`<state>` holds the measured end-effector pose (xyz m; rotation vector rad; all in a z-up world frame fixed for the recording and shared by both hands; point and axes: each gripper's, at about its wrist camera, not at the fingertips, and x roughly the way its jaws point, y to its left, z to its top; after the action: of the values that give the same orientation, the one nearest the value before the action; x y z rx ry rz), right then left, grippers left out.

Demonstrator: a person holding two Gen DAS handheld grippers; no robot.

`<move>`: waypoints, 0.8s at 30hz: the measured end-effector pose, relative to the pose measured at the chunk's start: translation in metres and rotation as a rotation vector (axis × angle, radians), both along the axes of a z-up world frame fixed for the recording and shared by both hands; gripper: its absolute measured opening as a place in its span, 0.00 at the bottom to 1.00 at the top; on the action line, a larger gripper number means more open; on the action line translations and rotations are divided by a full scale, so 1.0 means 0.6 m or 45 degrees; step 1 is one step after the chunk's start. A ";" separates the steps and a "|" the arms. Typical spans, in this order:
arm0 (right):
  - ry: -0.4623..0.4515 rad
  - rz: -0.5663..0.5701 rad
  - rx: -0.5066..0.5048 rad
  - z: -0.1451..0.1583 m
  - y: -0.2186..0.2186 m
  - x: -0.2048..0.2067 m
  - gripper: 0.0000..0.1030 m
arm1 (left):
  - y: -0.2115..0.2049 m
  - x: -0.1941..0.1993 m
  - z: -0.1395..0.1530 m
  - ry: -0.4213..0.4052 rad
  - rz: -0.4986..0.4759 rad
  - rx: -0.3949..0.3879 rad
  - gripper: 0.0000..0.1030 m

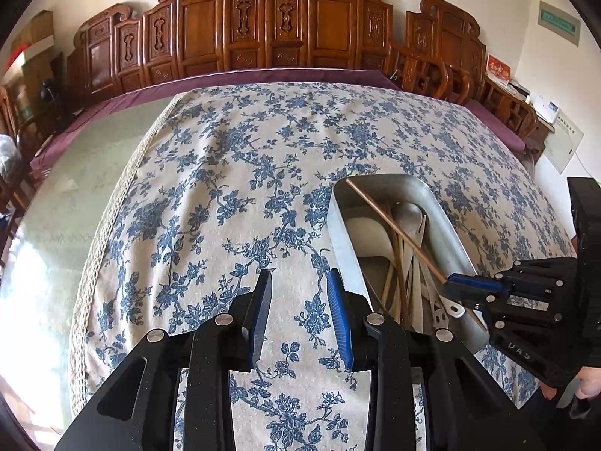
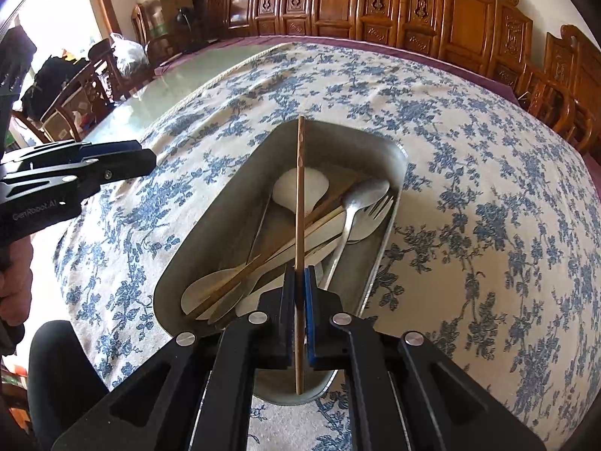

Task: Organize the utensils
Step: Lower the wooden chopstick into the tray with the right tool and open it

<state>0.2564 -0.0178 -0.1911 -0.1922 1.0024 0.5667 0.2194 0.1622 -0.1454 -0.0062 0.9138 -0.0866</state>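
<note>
Right claw (image 2: 299, 293) is clamped tight on a single wooden chopstick (image 2: 299, 195), blue pads pressed against it from both sides at lower centre of the right wrist view. That chopstick runs straight up the frame from between the fingers, its far tip reaching just past the far rim of the metal tray (image 2: 394, 158), its near end poking back behind the pads. In the left wrist view the same chopstick (image 1: 394, 231) slants from the tray's far left corner down to the right claw (image 1: 464, 283) at right of centre.

Left claw (image 1: 300, 312) now: fingers spread wide with nothing between them, at bottom centre of its own frame, hovering above the floral tablecloth (image 1: 225, 188) just to the left of the tray (image 1: 340, 233). From the right wrist camera it (image 2: 144, 156) shows at the left edge, off to the side of the tray and apart from it.

Inside the tray, a jumble: a metal spoon (image 2: 353, 210) and a fork (image 2: 379, 208) lie side by side along the right wall, a white rice paddle (image 2: 289, 188) sits toward the far end, pale spoons (image 2: 210, 293) rest at the near left, and more chopsticks (image 2: 263, 259) cross diagonally over the pile. Tray sits on the cloth-covered bench (image 2: 180, 71), carved wooden chairs (image 1: 270, 22) lined up behind.
</note>
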 end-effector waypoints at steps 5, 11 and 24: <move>0.041 -0.023 0.009 -0.014 0.002 0.009 0.06 | 0.003 -0.004 0.000 -0.004 0.007 0.003 0.28; 0.045 -0.011 0.026 -0.017 0.007 0.006 0.06 | 0.005 -0.006 0.002 -0.006 0.015 0.004 0.28; -0.011 -0.011 0.093 0.016 -0.042 -0.018 0.07 | -0.020 -0.011 0.015 -0.015 0.018 0.006 0.28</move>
<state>0.2458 -0.0432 -0.1818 -0.1255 0.9718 0.5928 0.2126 0.1503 -0.1367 -0.0078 0.9017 -0.0715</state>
